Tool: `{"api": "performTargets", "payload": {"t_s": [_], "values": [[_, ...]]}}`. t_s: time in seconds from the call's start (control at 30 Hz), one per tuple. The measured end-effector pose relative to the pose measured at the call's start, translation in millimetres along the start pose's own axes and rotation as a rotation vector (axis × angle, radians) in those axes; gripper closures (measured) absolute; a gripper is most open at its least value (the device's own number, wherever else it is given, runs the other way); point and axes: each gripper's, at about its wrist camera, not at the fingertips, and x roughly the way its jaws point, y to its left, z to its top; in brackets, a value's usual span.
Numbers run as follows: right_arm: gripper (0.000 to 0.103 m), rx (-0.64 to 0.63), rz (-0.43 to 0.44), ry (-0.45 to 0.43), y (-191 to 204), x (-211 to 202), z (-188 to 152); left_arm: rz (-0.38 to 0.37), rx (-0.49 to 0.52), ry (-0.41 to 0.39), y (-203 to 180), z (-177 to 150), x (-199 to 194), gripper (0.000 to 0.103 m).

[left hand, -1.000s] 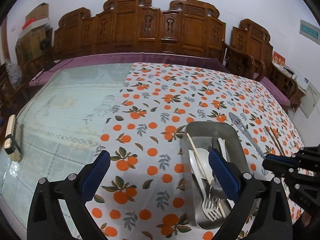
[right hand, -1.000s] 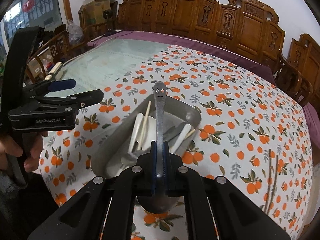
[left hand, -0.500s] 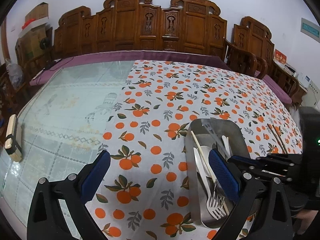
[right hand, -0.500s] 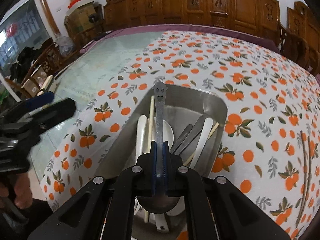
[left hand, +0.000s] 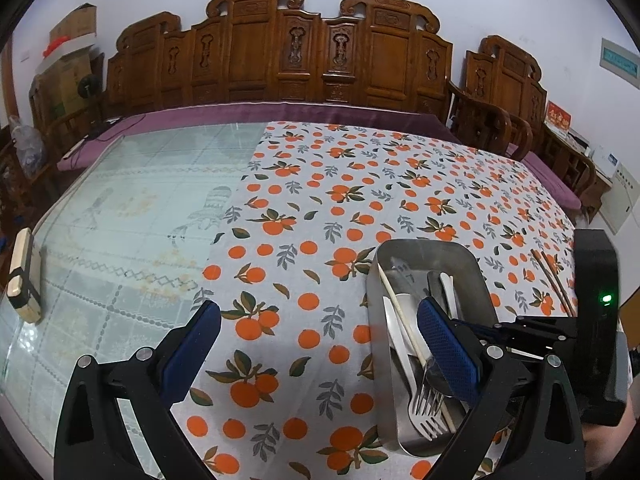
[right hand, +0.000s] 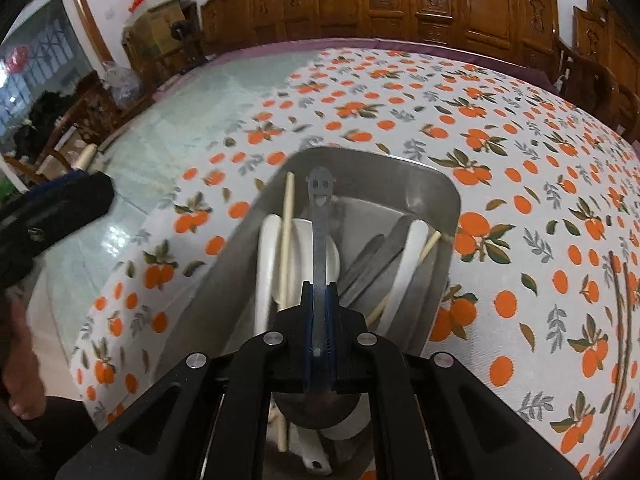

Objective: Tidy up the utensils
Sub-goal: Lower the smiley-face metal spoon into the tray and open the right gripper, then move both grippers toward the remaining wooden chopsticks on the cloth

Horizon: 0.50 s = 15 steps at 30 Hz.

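While left gripper (left hand: 318,342) jaws apart, right gripper (right hand: 320,316) jaws clamped on flat smiley-handled steel spoon (right hand: 319,216).

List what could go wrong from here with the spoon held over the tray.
1. The right gripper clamps the smiley-handled metal spoon above the crowded metal tray; released here, it may land crosswise on the white spoons and chopstick.
2. Lowered further, its bowl could knock that pile.
3. The dark chopsticks outside the tray might be missed.
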Motion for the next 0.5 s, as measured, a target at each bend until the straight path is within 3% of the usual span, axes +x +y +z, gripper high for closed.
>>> {"api": "performTargets", "payload": {"t_s": [0.13,0.5], "values": [[0.095,-0.029,0.000,-0.029,-1,-17,2,-0.003,0.003,0.003,-3,0,0,0.008],[0.095,-0.077,-0.042,-0.124,-42,-118,-22,-0.038,0.001,-0.012,-33,-7,-13,0.008]]}}
